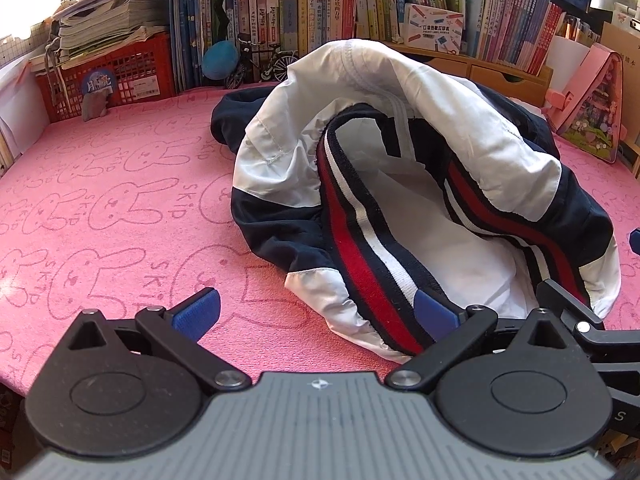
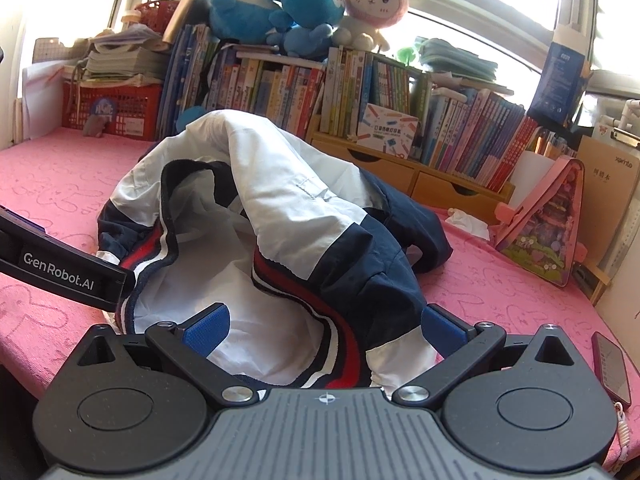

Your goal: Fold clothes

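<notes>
A white and navy jacket [image 1: 400, 184] with a red, white and navy striped hem lies crumpled on the pink rabbit-print cloth [image 1: 100, 200]. My left gripper [image 1: 316, 312] is open at the near left end of the hem, its right blue pad [image 1: 434, 312] touching the striped band. In the right wrist view the jacket [image 2: 280, 208] fills the middle. My right gripper [image 2: 324, 328] is open, its pads either side of the striped hem [image 2: 340, 344] at the near edge. The left gripper's body [image 2: 60, 270] shows at the left there.
Books [image 2: 360, 92] line a shelf behind the cloth, with plush toys [image 2: 304, 4] on top. A red crate [image 1: 112, 76] with papers stands back left. A pink bag [image 2: 548, 220] leans at the right. A phone [image 2: 612, 364] lies near the right edge.
</notes>
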Demonstrator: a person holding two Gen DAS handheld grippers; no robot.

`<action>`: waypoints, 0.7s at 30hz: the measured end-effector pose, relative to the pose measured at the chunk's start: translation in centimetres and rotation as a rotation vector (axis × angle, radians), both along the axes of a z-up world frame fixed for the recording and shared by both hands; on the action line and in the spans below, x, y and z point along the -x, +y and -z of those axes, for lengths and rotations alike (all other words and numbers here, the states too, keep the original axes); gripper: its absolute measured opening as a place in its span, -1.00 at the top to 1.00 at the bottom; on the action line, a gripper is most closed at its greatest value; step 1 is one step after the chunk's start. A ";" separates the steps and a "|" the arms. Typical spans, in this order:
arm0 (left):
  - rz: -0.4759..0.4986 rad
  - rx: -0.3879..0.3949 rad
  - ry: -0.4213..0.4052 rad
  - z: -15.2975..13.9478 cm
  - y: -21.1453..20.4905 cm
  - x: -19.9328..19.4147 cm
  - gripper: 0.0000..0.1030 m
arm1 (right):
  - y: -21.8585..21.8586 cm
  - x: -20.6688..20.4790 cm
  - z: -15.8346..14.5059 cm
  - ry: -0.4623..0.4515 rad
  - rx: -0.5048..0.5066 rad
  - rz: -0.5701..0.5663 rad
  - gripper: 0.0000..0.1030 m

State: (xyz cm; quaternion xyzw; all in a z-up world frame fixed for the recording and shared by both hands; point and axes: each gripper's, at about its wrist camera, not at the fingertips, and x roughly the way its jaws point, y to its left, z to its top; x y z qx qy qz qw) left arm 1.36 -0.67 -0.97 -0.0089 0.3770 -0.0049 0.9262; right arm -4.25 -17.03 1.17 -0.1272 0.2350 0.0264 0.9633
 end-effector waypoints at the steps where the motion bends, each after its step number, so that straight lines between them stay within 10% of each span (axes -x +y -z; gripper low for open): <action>1: 0.000 -0.001 0.001 0.0 0.0 0.0 -1.00 | 0.0 0.0 0.0 0.000 0.000 0.001 -1.00; 21: 0.016 0.014 0.023 0.5 0.1 -0.7 -1.00 | -0.2 -0.4 0.2 0.018 0.009 0.007 -1.00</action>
